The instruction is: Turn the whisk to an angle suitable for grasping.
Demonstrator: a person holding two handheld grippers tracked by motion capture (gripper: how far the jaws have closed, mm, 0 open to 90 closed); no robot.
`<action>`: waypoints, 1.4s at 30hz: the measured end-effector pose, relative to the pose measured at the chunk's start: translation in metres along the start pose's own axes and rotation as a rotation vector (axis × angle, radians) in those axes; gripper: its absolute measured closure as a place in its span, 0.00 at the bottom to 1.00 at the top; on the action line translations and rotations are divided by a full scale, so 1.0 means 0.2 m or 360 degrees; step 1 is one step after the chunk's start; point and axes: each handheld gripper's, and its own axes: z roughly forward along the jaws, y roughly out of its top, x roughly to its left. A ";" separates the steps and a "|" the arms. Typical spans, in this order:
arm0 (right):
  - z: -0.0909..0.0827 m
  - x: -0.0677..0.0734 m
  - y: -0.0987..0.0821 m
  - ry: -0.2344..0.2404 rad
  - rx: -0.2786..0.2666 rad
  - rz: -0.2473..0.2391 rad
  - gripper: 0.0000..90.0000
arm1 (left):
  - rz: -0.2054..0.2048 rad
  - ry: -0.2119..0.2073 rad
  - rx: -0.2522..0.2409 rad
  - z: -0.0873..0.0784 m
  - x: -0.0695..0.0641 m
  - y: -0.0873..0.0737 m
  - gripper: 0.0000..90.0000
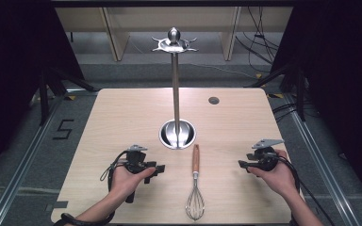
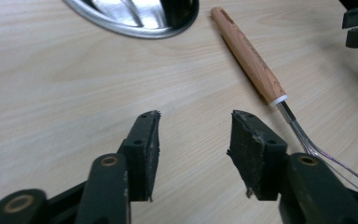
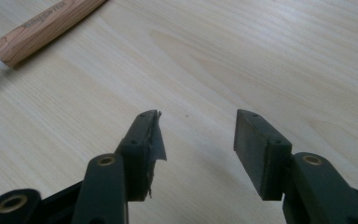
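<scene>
The whisk (image 1: 195, 188) lies flat on the table (image 1: 122, 122) between both grippers, handle toward the stand (image 1: 176, 94), probably so either can take it and hang it. The left gripper (image 2: 196, 128) and right gripper (image 3: 198, 126) gape empty, aimed at it.

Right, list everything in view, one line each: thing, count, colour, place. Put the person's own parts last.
whisk: one, wooden handle and steel wires, lying on the table between the two grippers, handle toward the stand.
stand: one, steel, upright pole with hooks on top and a round base, middle of the table.
table: one, pale wood, with a small dark round hole near its far right corner.
left gripper: one, black, jaws open over bare table, left of the whisk.
right gripper: one, black with a grey plate, jaws open over bare table, right of the whisk.
hands: two, one on each gripper.
</scene>
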 end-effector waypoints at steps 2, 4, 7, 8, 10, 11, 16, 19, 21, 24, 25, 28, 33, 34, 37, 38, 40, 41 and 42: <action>0.00 0.00 0.00 -0.0001 0.0000 -0.0008 0.56 | 0.0059 0.0009 0.0031 0.02 -0.03 0.03 0.52; 0.00 0.00 -0.01 -0.0004 -0.0003 0.0044 0.56 | 0.0051 0.0008 0.0036 0.03 -0.04 0.05 0.49; -0.01 0.00 0.00 0.0007 0.0025 0.0036 0.56 | 0.0060 0.0035 0.0075 0.06 -0.10 0.10 0.44; -0.01 0.00 0.00 0.0007 0.0025 0.0036 0.56 | 0.0053 0.0029 0.0086 0.08 -0.11 0.11 0.44; -0.01 0.00 0.00 0.0007 0.0026 0.0040 0.56 | 0.0033 0.0018 0.0097 0.10 -0.14 0.13 0.43; -0.01 0.00 0.00 0.0009 0.0044 0.0047 0.56 | 0.0052 -0.0001 0.0117 0.13 -0.18 0.15 0.43; -0.01 0.00 0.00 0.0012 0.0046 0.0039 0.56 | 0.0224 -0.0062 0.0123 0.15 -0.29 0.17 0.71; -0.01 0.00 0.00 0.0007 0.0032 0.0015 0.56 | 0.0330 0.0012 0.0133 0.19 -0.33 0.23 0.90; -0.01 0.00 0.00 0.0001 0.0014 -0.0015 0.56 | 0.0365 0.0047 0.0181 0.21 -0.33 0.25 0.97; -0.01 0.00 -0.01 0.0014 0.0041 0.0033 0.56 | 0.0363 0.0042 0.0281 0.24 -0.34 0.24 0.98; 0.01 0.01 -0.01 0.0005 -0.0017 0.0048 0.56 | 0.0425 0.0029 0.0346 0.24 -0.35 0.23 0.99; -0.01 0.00 -0.01 0.0013 0.0044 0.0037 0.56 | 0.0470 -0.0001 0.0435 0.26 -0.36 0.21 0.99; 0.00 0.01 -0.01 0.0022 -0.0005 0.0035 0.56 | 0.0477 0.0017 0.0536 0.31 -0.38 0.17 0.99; 0.00 0.01 -0.01 0.0020 -0.0007 0.0034 0.56 | 0.0477 0.0012 0.0557 0.31 -0.40 0.16 0.99; 0.01 0.00 -0.01 0.0007 -0.0024 -0.0006 0.56 | 0.0496 -0.0019 0.0605 0.31 -0.42 0.12 0.99; 0.00 0.01 -0.01 0.0025 0.0022 0.0074 0.56 | 0.0515 -0.0039 0.0628 0.32 -0.44 0.10 0.99; 0.00 0.01 -0.01 0.0025 0.0024 0.0072 0.56 | 0.0526 -0.0055 0.0650 0.32 -0.45 0.09 0.99; 0.01 0.00 -0.01 0.0017 -0.0008 0.0023 0.56 | 0.0522 -0.0091 0.0688 0.35 -0.48 0.07 0.99; 0.01 0.00 -0.01 0.0018 -0.0006 0.0022 0.56 | 0.0537 -0.0080 0.0701 0.36 -0.49 0.07 0.99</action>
